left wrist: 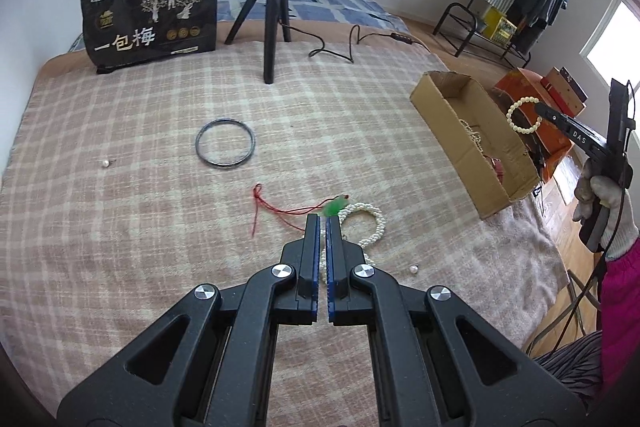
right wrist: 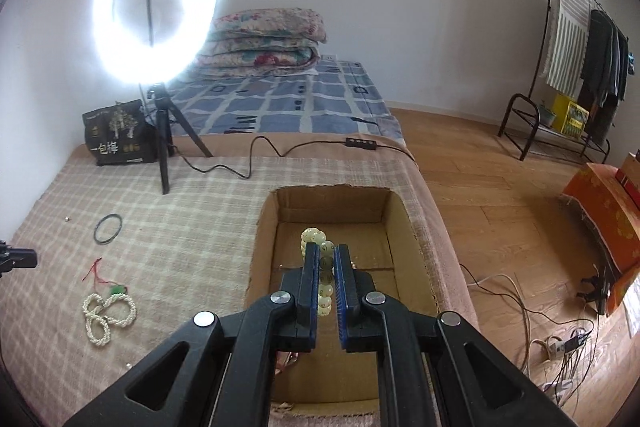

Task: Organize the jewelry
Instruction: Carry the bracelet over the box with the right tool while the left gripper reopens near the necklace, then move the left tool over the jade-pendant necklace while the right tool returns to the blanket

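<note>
The left tool (left wrist: pixel 323 223) is fully closed with nothing between its blue pads, angled down over a plaid blanket (left wrist: pixel 140 227) spread on the bed. Just beyond its tips lie a green pendant (left wrist: pixel 335 207) on a red cord (left wrist: pixel 276 209) and, touching the pendant's right side, a coiled pearl necklace (left wrist: pixel 366 223). Farther ahead and to the left of the tool lies a dark bangle (left wrist: pixel 225 143), and a loose pearl (left wrist: pixel 105 163) sits well off to the left; another small pearl (left wrist: pixel 413 269) rests just right of the tool. The right tool (right wrist: pixel 327 259) is closed on a pale bead bracelet (right wrist: pixel 325 267), the beads standing in a line between its pads, and it hangs over the open cardboard box (right wrist: pixel 396 219) at the blanket's right edge. From the left wrist view the same bracelet (left wrist: pixel 524 117) dangles as a ring from that tool's tip above the box (left wrist: pixel 452 131), held by a gloved hand (left wrist: pixel 604 203). Inside the box a strand of pearls (left wrist: pixel 474 137) shows. Beyond both tools stand a ring light (right wrist: pixel 154 13) on a black tripod (left wrist: pixel 272 23), a black snack bag (left wrist: pixel 150 15), and a folded floral quilt (right wrist: pixel 266 39). A clothes rack (right wrist: pixel 576 67) stands on the wooden floor to the right.
</note>
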A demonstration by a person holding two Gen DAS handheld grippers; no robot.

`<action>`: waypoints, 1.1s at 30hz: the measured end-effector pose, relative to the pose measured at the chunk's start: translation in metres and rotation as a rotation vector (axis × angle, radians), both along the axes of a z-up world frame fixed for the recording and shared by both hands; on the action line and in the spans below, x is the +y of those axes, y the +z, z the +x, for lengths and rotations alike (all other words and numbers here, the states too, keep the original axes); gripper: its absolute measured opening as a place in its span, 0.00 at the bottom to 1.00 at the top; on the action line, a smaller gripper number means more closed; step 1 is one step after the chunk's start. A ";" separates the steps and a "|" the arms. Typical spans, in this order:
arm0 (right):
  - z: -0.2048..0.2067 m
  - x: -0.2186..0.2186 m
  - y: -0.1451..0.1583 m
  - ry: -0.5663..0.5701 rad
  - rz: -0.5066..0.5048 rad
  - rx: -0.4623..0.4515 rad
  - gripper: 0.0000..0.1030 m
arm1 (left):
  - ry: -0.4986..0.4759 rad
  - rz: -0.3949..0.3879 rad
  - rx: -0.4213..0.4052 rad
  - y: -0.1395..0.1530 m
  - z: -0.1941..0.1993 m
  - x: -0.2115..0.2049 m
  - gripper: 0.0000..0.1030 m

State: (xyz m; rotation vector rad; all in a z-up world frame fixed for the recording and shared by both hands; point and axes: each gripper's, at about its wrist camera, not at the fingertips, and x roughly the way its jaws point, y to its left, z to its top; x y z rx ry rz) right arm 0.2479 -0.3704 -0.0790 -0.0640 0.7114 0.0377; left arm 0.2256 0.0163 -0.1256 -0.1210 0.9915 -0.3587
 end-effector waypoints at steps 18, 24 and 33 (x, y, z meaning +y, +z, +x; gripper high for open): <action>-0.006 0.013 0.002 0.027 0.006 -0.024 0.72 | 0.018 -0.002 0.025 -0.007 -0.001 0.015 0.28; -0.020 0.033 0.002 0.095 0.005 -0.032 0.84 | 0.011 0.004 0.048 -0.013 -0.002 0.016 0.28; -0.056 0.086 -0.020 0.263 0.013 0.025 0.84 | 0.035 -0.018 0.093 -0.026 -0.003 0.028 0.29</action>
